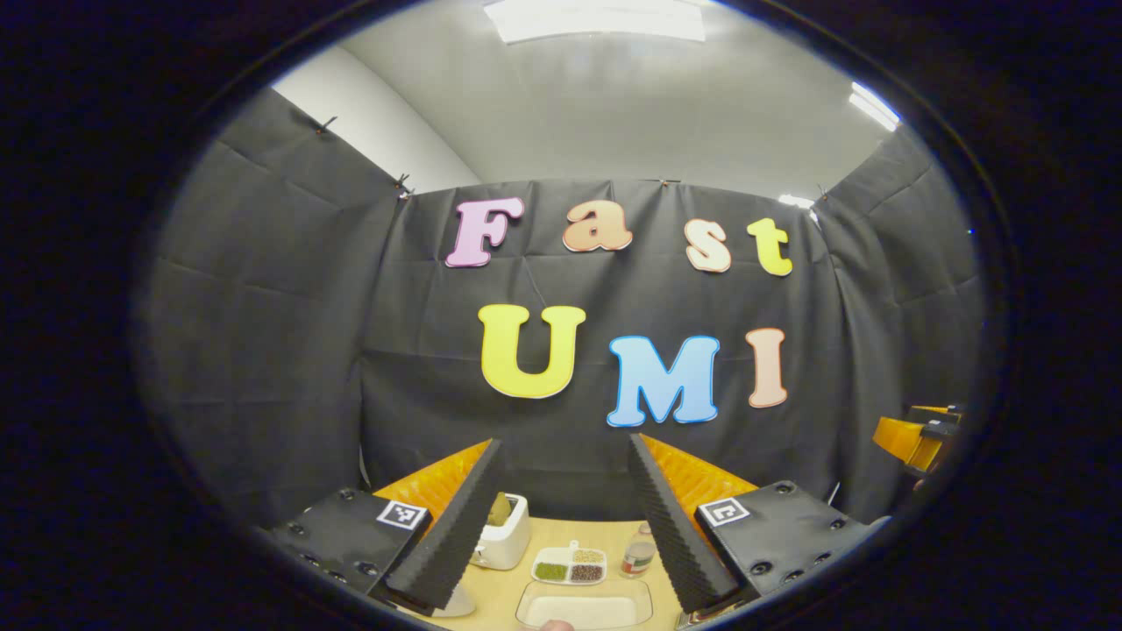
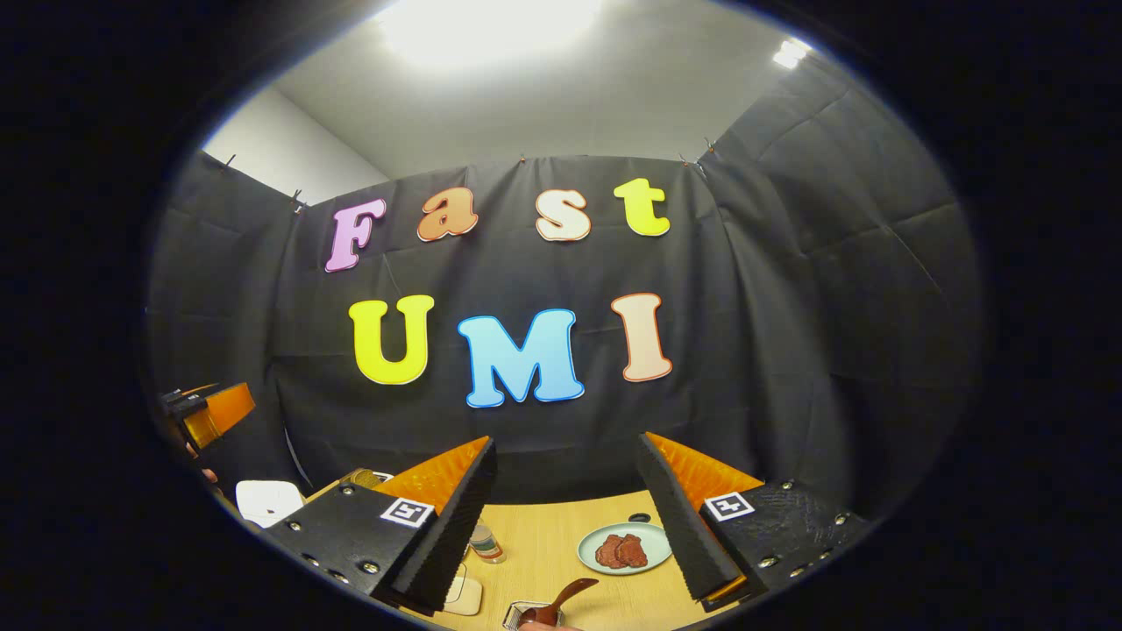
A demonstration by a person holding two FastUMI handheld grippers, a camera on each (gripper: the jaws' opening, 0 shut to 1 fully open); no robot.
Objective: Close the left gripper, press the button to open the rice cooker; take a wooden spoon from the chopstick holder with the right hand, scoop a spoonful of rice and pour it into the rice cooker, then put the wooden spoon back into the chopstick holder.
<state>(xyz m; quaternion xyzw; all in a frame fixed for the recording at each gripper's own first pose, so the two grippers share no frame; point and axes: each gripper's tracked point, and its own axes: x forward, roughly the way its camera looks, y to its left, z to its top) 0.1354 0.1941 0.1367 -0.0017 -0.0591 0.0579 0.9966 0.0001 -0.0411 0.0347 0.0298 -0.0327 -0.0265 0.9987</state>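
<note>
Both grippers I hold with fingers apart, empty: left gripper (image 1: 565, 517), right gripper (image 2: 565, 517). Near me, between the right one's fingers, the wooden spoon (image 2: 561, 600) pokes from its holder (image 2: 524, 615); farther off, a plate (image 2: 624, 549).

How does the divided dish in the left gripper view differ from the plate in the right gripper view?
The divided dish is white and split into compartments of green, tan and dark grains; the plate is pale green, round and undivided, carrying reddish-brown slices. Both rest flat on the wooden table.
</note>
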